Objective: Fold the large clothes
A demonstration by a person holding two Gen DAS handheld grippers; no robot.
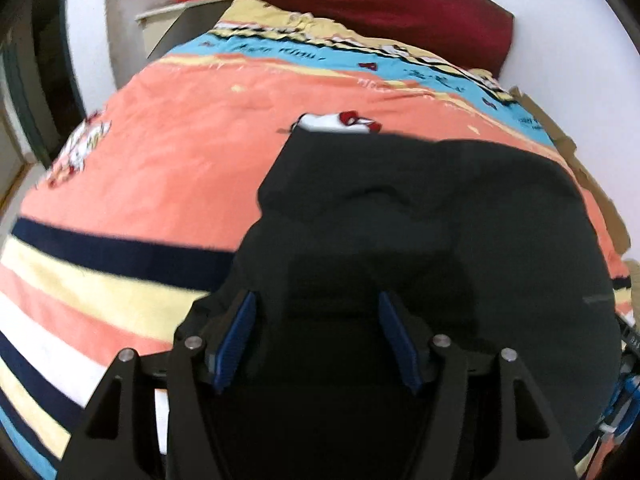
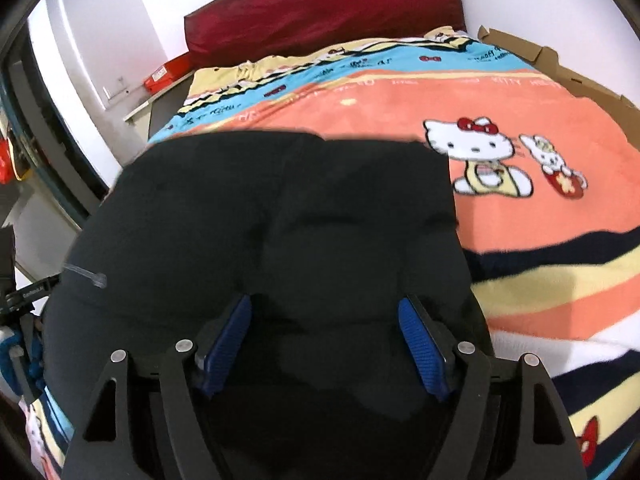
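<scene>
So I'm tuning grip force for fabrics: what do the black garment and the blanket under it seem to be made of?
Black garment: looks like a soft matte knit, maybe cotton jersey or fleece; no sheen, rounded folds. The weave is too blurred to confirm.
Blanket: looks like plush fleece, likely synthetic; fuzzy nap at the printed edges.
Gripper pads: blue, ribbed, probably rubber or soft plastic.

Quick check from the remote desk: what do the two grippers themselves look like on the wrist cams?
Both match: the left gripper and right gripper have matte black angular linkage arms with triangular cut-outs, round silver pivot pins, and ribbed blue pads inside each finger. No cables, sleeves or markings show on them.
</scene>
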